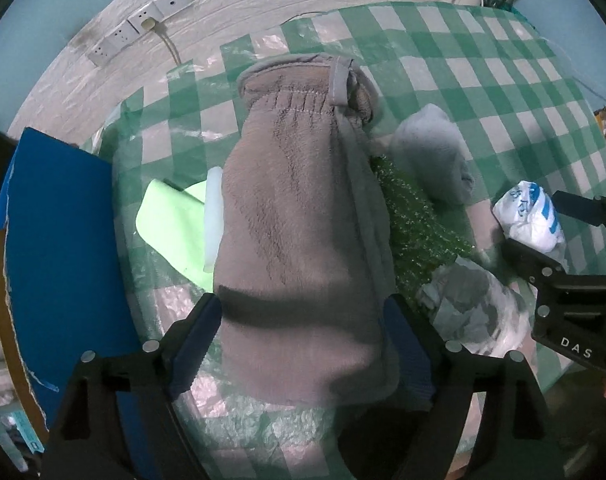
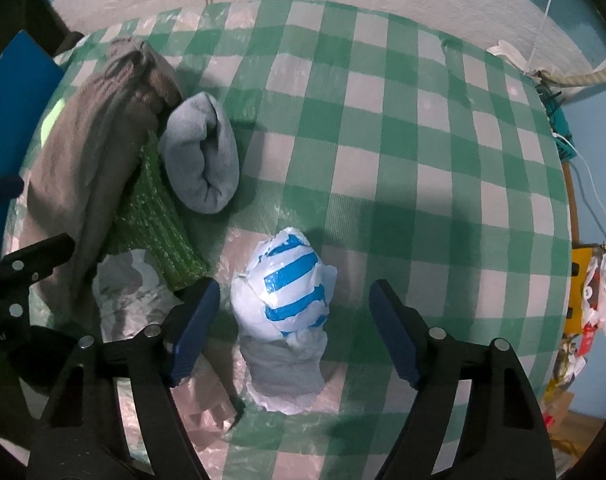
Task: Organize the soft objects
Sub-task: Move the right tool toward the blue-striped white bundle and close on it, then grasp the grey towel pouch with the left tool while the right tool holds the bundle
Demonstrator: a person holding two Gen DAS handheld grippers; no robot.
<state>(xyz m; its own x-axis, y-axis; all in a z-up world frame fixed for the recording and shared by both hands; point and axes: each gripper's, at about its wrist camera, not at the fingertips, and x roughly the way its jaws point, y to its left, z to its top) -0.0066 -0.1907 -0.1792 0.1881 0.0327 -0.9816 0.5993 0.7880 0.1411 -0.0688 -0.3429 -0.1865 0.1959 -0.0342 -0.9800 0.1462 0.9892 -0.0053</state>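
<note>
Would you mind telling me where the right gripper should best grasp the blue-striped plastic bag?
Probably across the bag's bulging striped middle, from straight above. The right gripper already straddles it with jaws open, and both flanks look clear.

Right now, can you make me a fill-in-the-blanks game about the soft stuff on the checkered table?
1. The left gripper has its jaws on either side of a long ____ towel.
2. The bunched white bag between the right gripper's open jaws has ____ stripes.
3. The rolled light-blue cloth lies beside a knitted ____ cloth.
4. The tablecloth is checkered white and ____.

Missing words: grey; blue; green; green
</note>
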